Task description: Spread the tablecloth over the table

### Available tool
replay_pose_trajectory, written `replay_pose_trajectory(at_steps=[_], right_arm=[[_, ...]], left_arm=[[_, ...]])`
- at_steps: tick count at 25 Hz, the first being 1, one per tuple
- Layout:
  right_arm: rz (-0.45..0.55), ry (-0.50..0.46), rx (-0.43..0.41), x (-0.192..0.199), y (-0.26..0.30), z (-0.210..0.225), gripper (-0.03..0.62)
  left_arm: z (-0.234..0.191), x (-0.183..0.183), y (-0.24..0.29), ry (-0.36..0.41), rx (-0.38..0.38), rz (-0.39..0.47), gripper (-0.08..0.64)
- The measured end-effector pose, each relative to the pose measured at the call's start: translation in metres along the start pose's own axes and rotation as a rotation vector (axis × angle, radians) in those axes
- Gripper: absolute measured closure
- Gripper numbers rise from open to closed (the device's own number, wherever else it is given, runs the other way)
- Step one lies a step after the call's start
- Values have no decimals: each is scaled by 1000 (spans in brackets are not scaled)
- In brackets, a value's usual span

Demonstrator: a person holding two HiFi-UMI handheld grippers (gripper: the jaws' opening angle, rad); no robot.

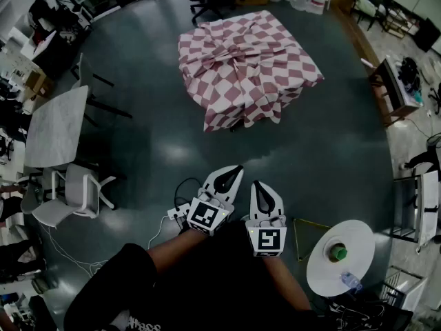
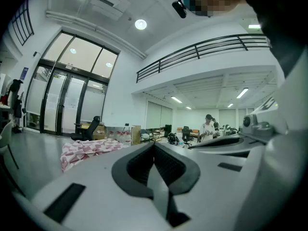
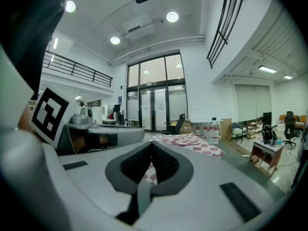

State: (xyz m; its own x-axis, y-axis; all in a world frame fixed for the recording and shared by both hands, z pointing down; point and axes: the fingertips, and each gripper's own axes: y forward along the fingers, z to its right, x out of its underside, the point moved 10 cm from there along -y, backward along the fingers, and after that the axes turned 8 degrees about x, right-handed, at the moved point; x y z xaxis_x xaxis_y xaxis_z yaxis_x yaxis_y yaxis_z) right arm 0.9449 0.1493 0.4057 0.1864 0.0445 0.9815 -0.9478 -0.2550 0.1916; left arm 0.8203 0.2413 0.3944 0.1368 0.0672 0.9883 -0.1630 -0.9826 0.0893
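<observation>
A red-and-white checked tablecloth lies bunched and knotted at its middle over a square table, far across the floor from me. It shows low and small in the left gripper view and beyond the jaws in the right gripper view. My left gripper and right gripper are held side by side close to my body, both shut with nothing between the jaws, pointing toward the table.
A white table and white chairs stand at the left. A small round white table with a green object is at my right. A desk sits at the far right. A cable and power strip lie on the dark floor.
</observation>
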Motion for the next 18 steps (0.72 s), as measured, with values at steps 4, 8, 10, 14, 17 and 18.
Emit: replay_pose_trajectory(at_steps=[4, 8, 10, 14, 17, 18], right_arm=[[-5, -39, 19, -4, 17, 19, 575], [8, 30, 35, -8, 47, 41, 575], [-18, 25, 52, -10, 68, 51, 575], [-60, -4, 79, -21, 120, 76, 575], [-115, -16, 74, -21, 172, 88, 575], [-132, -19, 66, -22, 191, 89, 575]], left_arm=[[-12, 12, 20, -1, 27, -2, 543], [-38, 13, 51, -16, 49, -3, 543], [-54, 21, 67, -20, 84, -3, 543], [-100, 11, 103, -23, 92, -11, 543], [-143, 13, 128, -74, 81, -4, 543], [-157, 17, 134, -93, 88, -10, 543]])
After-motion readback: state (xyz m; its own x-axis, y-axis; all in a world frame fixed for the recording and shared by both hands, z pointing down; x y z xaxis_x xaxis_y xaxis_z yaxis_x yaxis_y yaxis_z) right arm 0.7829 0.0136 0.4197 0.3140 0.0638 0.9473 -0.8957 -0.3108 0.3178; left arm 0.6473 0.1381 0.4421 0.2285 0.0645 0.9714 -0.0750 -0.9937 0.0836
